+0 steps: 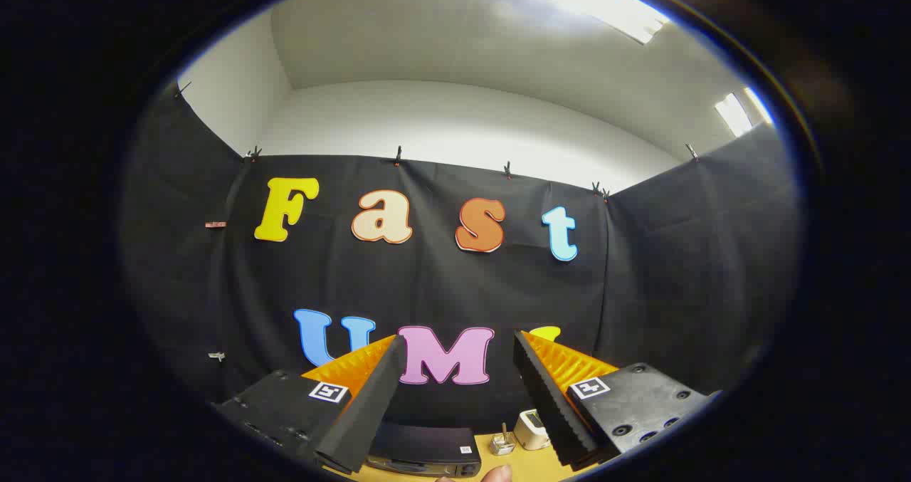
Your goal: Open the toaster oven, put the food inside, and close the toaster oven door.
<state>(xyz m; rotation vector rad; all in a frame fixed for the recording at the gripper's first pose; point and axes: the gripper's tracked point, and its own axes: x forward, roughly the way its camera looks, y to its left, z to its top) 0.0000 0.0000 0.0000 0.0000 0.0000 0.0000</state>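
Toaster oven (421, 450), dark and low, sits on the worktop (516, 464) just below and beyond the fingers of the hand-held gripper (459, 357), its top showing in the gap between them. Whether its door is open or closed cannot be told from this angle. The hand-held gripper is tilted up toward the booth wall, its two fingers spread wide apart with nothing between them; they touch nothing. Right of the toaster oven, on the tan worktop, stands a small metal object (502, 442), too small to name, and just beside that a small white device with a screen (531, 428), near the base of the right-hand finger. A fingertip of a person (497, 474) shows at the near edge of the worktop, in front of the toaster oven. Behind everything hangs the black cloth wall, pinned up with small clips (398, 156), with a white wall and ceiling lights (580, 1) above it.
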